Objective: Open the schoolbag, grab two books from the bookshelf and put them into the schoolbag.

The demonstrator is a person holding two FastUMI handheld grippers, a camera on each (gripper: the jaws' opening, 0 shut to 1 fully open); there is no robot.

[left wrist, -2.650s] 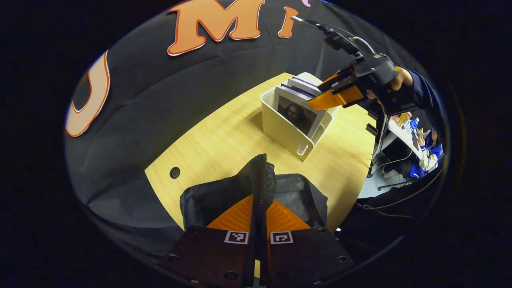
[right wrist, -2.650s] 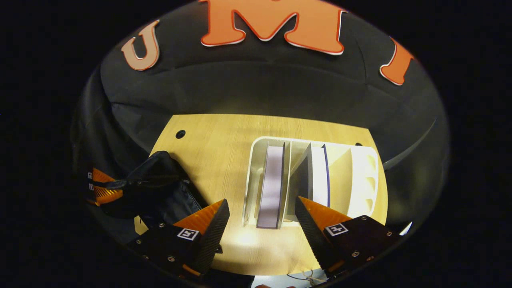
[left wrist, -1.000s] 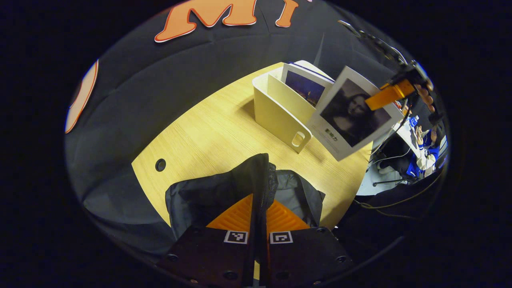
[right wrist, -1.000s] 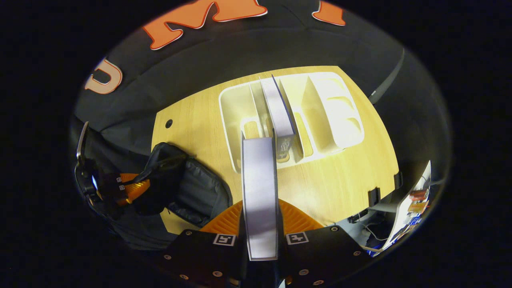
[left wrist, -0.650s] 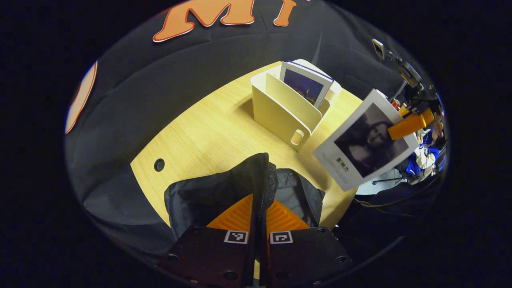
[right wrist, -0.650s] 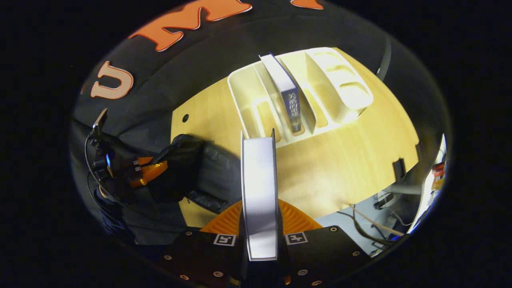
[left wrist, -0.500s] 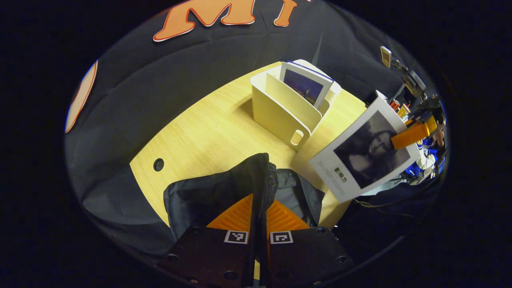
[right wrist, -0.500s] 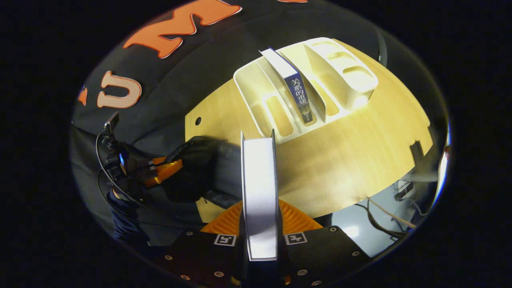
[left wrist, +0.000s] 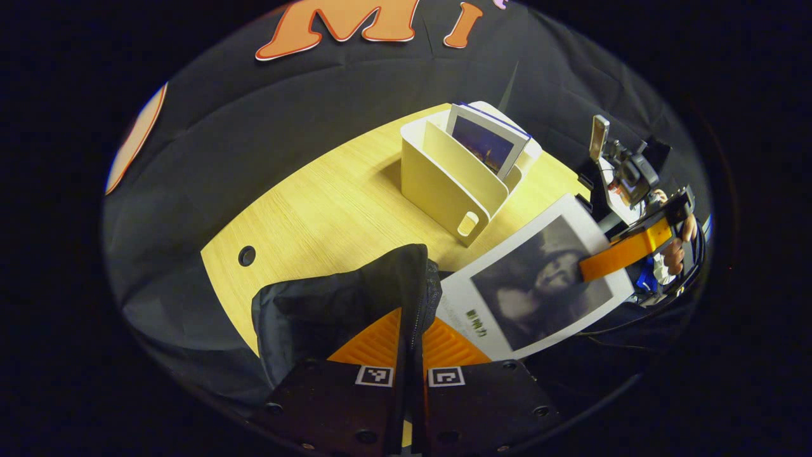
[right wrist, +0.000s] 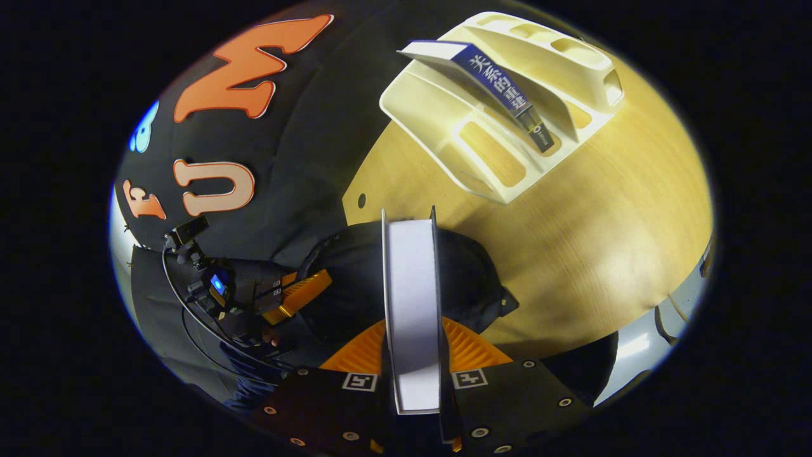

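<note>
My left gripper (left wrist: 411, 330) is shut on the raised edge of the black schoolbag (left wrist: 336, 304), holding its mouth up. My right gripper (right wrist: 413, 346) is shut on a white book (right wrist: 411, 298), seen edge-on above the schoolbag (right wrist: 469, 279). In the left gripper view that book (left wrist: 536, 282) shows a dark portrait cover, tilted just right of the bag's opening, with the right gripper (left wrist: 618, 254) clamped on its far edge. A second book (left wrist: 485, 139) with a blue cover stands in the cream bookshelf (left wrist: 444, 187). Its blue spine (right wrist: 504, 89) leans in the bookshelf (right wrist: 507, 171).
The wooden table (left wrist: 317, 216) has a round cable hole (left wrist: 247, 256) at its left. A person's hand (left wrist: 672, 251) holds the right gripper past the table's right edge. The left gripper (right wrist: 292, 295) sits left of the bag in the right gripper view.
The right gripper shut on the portrait book, lifted it out of the bookshelf and carried it down and left to the schoolbag's opening. The left gripper kept hold of the bag's edge.
</note>
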